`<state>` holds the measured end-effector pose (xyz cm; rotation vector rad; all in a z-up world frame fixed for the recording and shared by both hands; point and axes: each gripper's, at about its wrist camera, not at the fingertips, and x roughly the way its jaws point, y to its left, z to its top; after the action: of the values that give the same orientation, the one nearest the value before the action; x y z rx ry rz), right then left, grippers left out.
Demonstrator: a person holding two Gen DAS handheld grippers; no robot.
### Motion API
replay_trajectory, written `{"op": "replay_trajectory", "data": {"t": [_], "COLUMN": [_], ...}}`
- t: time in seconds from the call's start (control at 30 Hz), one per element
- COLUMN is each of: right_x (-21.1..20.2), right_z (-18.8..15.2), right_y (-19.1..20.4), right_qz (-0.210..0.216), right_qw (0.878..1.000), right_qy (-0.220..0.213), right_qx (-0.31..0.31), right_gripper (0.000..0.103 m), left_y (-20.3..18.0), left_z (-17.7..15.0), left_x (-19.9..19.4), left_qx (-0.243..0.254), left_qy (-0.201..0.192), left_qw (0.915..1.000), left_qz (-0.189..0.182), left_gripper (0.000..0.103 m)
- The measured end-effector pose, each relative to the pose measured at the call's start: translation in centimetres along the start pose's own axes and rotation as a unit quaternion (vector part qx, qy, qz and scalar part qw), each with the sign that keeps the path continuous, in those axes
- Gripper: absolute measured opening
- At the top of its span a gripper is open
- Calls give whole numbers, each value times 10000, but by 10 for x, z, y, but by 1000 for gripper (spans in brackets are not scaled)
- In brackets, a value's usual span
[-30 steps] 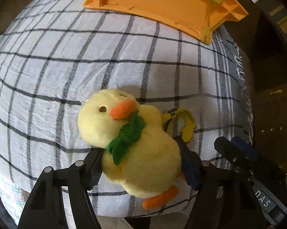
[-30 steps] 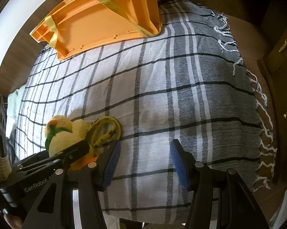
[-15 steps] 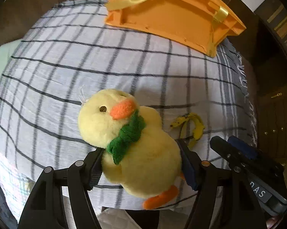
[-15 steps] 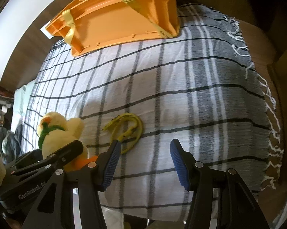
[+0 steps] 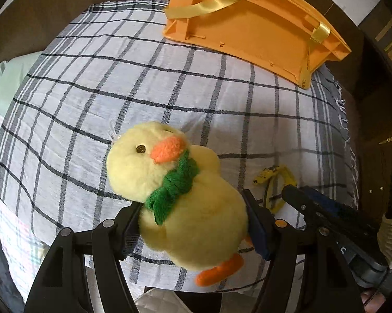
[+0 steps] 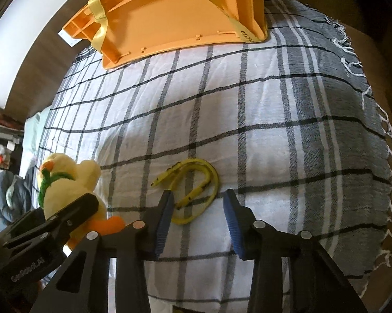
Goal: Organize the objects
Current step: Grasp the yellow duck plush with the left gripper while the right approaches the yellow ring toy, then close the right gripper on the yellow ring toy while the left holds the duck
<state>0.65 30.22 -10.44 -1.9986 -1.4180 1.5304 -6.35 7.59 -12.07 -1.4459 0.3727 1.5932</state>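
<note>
Gripping the yellow plush duck (image 5: 190,208), with its orange beak and green scarf, my left gripper (image 5: 193,224) has its fingers pressed into the duck's sides above the checked cloth (image 5: 117,83). My right gripper (image 6: 196,216) hangs spread and empty, the yellow strap (image 6: 196,190) just beyond its fingertips, the orange crate (image 6: 175,18) far ahead.
</note>
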Motion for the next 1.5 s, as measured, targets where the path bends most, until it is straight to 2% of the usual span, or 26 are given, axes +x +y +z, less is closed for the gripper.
{"op": "replay_trajectory", "data": {"t": [0.1,0.17,0.2,0.27,0.43,0.63,1.0,1.23,1.5], "right_x": [6,9,10,12,11,0,-24,-13,-15], "right_z": [3,5,6,6,6,5,7,-2,-6], "right_y": [2,3,3,4,2,1,3,-9,-6], "right_qz": [-49,-77,-111,-184,-307,-362,-378,-373,-415], "right_qw": [10000,10000,9999,9998,9994,9987,9968,9984,9968], "right_qy": [-1,1,-21,-48,-139,-327,-582,-323,-429], "right_qx": [-43,-54,-66,-106,-110,-178,-384,-277,-531], "right_gripper": [34,30,24,23,10,6,6,10,24], "left_y": [1,1,1,1,-2,-3,-11,-15,-11], "left_z": [1,2,2,3,3,3,7,0,-2], "left_x": [0,0,1,1,1,-1,-10,-6,-4], "left_qx": [-8,-8,-9,-5,28,17,114,182,101], "left_qy": [3,2,4,16,17,4,-117,-49,-19], "left_qw": [10000,10000,10000,10000,10000,10000,9998,9998,9999], "left_qz": [-5,9,6,-10,-42,-65,-112,-85,-66], "left_gripper": [69,69,69,69,69,69,69,69,69]}}
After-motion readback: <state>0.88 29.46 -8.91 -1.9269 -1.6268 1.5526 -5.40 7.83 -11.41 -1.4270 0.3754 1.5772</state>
